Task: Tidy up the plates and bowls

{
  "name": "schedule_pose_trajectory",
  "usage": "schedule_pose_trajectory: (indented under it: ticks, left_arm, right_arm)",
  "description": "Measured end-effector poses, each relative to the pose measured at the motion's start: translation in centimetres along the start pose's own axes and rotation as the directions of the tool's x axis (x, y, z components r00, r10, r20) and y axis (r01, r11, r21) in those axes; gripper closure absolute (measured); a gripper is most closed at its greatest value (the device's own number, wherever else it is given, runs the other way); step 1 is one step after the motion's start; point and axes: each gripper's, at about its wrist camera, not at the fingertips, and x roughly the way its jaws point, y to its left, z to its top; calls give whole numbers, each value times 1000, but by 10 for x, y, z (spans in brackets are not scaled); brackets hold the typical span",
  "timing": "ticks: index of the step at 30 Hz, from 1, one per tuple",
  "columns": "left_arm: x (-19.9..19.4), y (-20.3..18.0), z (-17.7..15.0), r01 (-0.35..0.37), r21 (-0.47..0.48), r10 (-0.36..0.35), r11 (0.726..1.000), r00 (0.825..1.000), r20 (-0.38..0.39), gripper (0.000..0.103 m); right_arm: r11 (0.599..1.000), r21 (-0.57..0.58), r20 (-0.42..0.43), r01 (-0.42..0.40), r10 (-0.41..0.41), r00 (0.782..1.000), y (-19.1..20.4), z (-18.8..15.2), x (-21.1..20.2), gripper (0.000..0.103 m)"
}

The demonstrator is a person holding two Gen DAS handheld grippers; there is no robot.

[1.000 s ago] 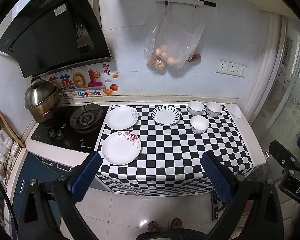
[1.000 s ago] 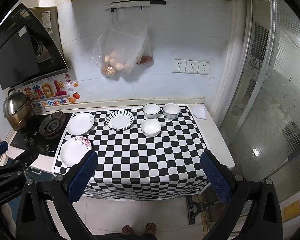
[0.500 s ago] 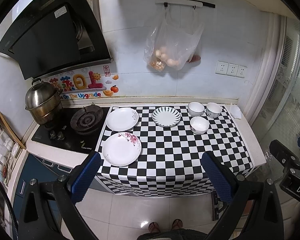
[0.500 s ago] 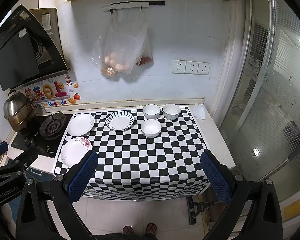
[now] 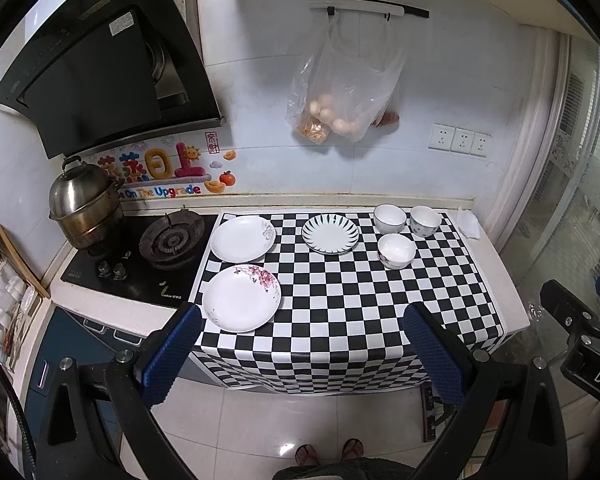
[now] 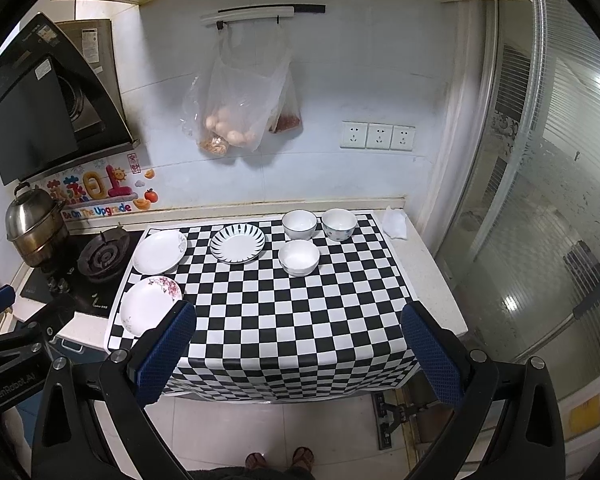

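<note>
Left gripper and right gripper are held spread, empty, above checkered cloth; floral plate sits at 10 o'clock.

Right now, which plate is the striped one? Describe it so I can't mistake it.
On the checkered cloth, look along the back row by the wall. The striped plate sits between a plain white plate and the bowls; it alone has dark radiating rim stripes.

White tiled wall, pale floor tiles, frosted glass door
</note>
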Motion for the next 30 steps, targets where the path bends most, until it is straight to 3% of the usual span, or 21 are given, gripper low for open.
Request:
schedule_pose_trajectory:
  ticks: [19,30]
  left_arm:
    - [3,8,3,18,-26,-18,999,1000,1,0]
    - [40,36,9,-9,-35,9,999,1000,-13,0]
  right_arm:
    - [1000,-6,-4,16,-16,1000,1,-1,-2,0]
    - [999,34,-38,-31,32,999,17,7,28,0]
